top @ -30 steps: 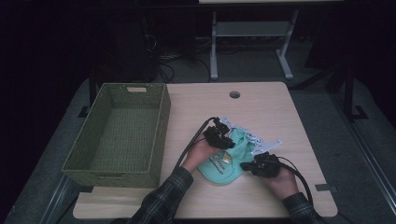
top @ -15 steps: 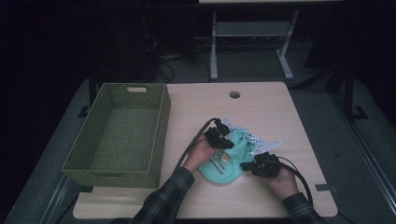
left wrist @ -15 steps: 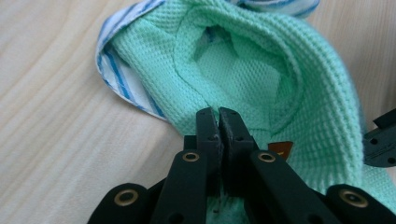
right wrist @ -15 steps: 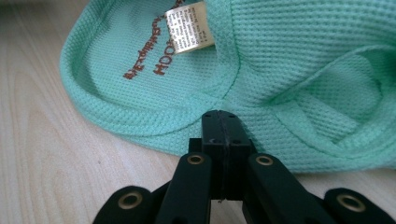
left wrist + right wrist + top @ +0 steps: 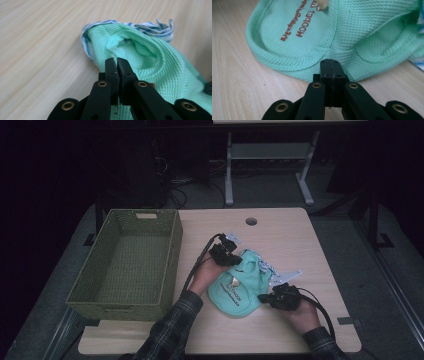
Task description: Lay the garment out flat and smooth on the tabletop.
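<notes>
A mint-green knit garment (image 5: 239, 289) with reddish lettering lies crumpled on the wooden table (image 5: 285, 235), between my two hands. My left gripper (image 5: 237, 262) is at its far left edge, shut, with a fold of the green cloth (image 5: 155, 65) pinched at the tips (image 5: 116, 61). My right gripper (image 5: 263, 298) is at the near right side, and its jaws (image 5: 330, 62) are shut on the garment's hem (image 5: 352, 32). A blue-and-white striped trim (image 5: 153, 26) peeks out from the garment's far side.
A green woven basket (image 5: 173, 251) stands at the table's left with nothing in it. A round cable hole (image 5: 251, 221) sits near the far edge. Beyond the table, a white metal frame (image 5: 270, 155) stands on the dark floor.
My left gripper has shifted a little up and toward the far side, raising the pinched edge of the garment. My right hand has stayed where it was.
</notes>
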Motion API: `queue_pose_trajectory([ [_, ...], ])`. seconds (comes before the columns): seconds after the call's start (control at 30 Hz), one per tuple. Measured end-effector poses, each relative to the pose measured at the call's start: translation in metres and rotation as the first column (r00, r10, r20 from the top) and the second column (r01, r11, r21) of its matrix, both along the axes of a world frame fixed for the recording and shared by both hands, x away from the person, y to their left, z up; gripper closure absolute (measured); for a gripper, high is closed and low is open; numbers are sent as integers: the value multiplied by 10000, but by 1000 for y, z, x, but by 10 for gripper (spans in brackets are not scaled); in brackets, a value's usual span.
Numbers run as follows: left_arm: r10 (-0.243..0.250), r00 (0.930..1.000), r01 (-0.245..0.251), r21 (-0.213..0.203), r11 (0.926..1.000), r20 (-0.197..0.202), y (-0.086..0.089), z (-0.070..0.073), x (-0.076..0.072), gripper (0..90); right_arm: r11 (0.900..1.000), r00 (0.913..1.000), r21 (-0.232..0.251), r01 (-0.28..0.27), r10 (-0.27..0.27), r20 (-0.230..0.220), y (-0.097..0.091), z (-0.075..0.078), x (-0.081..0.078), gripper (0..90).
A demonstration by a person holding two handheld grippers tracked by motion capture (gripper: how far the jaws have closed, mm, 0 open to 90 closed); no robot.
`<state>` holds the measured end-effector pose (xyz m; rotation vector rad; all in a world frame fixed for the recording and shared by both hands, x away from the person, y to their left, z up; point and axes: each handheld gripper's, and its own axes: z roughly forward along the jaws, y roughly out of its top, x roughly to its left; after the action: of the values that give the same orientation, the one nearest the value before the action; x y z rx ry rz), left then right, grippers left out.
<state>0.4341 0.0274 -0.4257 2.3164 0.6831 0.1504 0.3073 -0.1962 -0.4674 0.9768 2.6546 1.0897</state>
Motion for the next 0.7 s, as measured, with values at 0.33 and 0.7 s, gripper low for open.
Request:
queue_pose_trajectory([
  [0.33, 610, 9980, -612, 183, 9980, 141, 14, -3, 5, 857, 10000, 10000, 3, -23, 23, 20, 0, 0, 0, 900],
  [0.7, 295, 9986, -282, 294, 9992, -447, 27, -10, -17, 854, 9999, 10000, -120, -28, 29, 48, 0, 1, -1, 899],
])
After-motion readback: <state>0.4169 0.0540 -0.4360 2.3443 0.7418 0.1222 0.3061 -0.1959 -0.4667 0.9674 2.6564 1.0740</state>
